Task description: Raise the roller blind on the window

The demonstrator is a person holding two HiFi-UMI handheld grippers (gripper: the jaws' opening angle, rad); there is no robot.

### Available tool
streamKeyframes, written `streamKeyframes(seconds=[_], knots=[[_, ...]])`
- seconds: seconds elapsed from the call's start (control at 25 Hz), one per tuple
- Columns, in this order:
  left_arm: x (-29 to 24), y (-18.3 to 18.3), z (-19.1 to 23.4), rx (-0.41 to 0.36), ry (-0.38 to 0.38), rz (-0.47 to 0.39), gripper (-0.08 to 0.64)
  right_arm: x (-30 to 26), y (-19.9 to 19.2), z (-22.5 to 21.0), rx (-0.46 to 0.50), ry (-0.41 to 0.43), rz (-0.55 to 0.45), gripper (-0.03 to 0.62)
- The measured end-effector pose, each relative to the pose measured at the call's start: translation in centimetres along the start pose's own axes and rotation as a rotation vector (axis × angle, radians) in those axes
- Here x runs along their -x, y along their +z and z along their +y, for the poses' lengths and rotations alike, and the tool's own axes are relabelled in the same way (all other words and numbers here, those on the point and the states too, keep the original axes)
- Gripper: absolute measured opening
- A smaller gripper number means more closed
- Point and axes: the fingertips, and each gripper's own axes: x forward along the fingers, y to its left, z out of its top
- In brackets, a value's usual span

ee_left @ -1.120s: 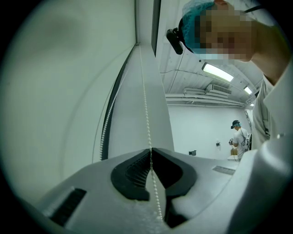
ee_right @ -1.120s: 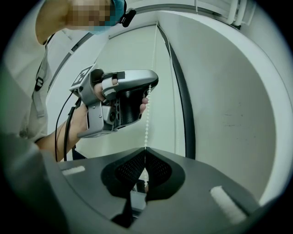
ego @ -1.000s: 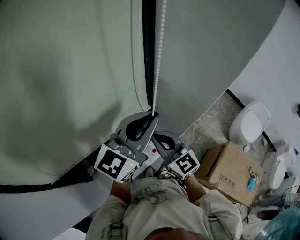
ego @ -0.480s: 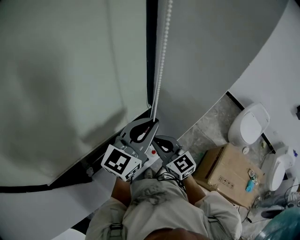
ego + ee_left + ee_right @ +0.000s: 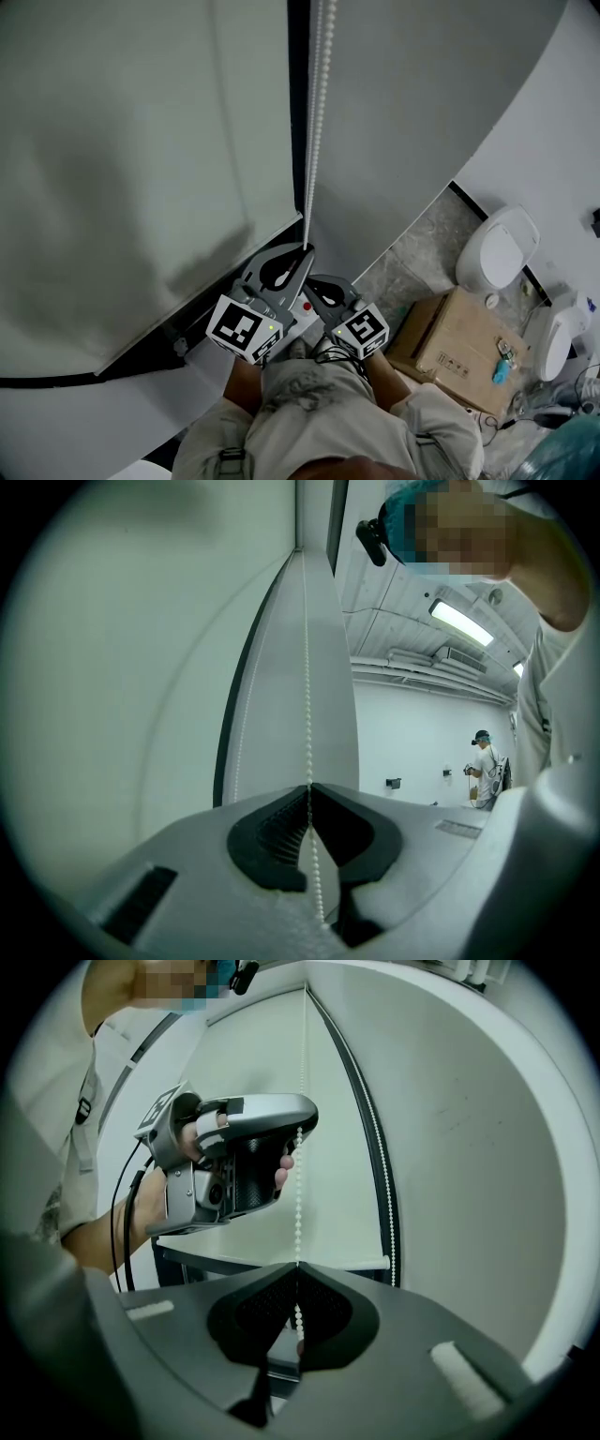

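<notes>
**Mia:** Where is the bead chain (image 5: 316,122)?

**Ben:** It hangs by the right edge of the roller blind (image 5: 141,159), next to the black window frame (image 5: 297,94). It is long and thin and runs straight up and down.

**Mia:** How many strands are there?

**Ben:** Two. The right gripper view shows a front strand (image 5: 300,1194) and a back strand (image 5: 389,1208) close to the frame.

**Mia:** And how many grippers?

**Ben:** Two. The left gripper (image 5: 306,247) is pinched tight on the front strand. The right gripper (image 5: 307,281) is pinched tight on the same strand, just under it.

**Mia:** How many blinds?

**Ben:** One. It hangs flat over the window.

**Mia:** What can only the right gripper view show?

**Ben:** The blind's bottom bar (image 5: 356,1264) lying level, and the left gripper from the side.

**Mia:** And the head view?

**Ben:** One cardboard box (image 5: 455,342) on the floor (image 5: 412,253), off to the right.

**Mia:** And the left gripper view?

**Ben:** One person (image 5: 485,771) far off in a white room, under a long ceiling light (image 5: 459,622).
</notes>
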Motion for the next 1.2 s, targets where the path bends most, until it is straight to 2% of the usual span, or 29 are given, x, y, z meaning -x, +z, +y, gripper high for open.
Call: streamKeyframes(seconds=[0.16, 0.64, 0.84, 1.2], knots=[[0.2, -0.7, -0.2, -0.016, 0.012, 0.039, 0.020, 0.0, -0.7, 0.5, 0.017, -0.001, 0.038, 0.011], [0.9, -5.9, -0.9, 0.072, 0.017, 0.113, 0.020, 0.7, -5.8, 0.6, -0.034, -0.008, 0.143, 0.011], [1.3, -8.0, -1.1, 0.085, 0.024, 0.139, 0.020, 1.0, -7.9, 0.6, -0.043, -0.011, 0.191, 0.011], [1.5, -8.2, -1.2, 0.088, 0.028, 0.138, 0.020, 1.4, -7.7, 1.0, -0.036, -0.006, 0.169, 0.017]])
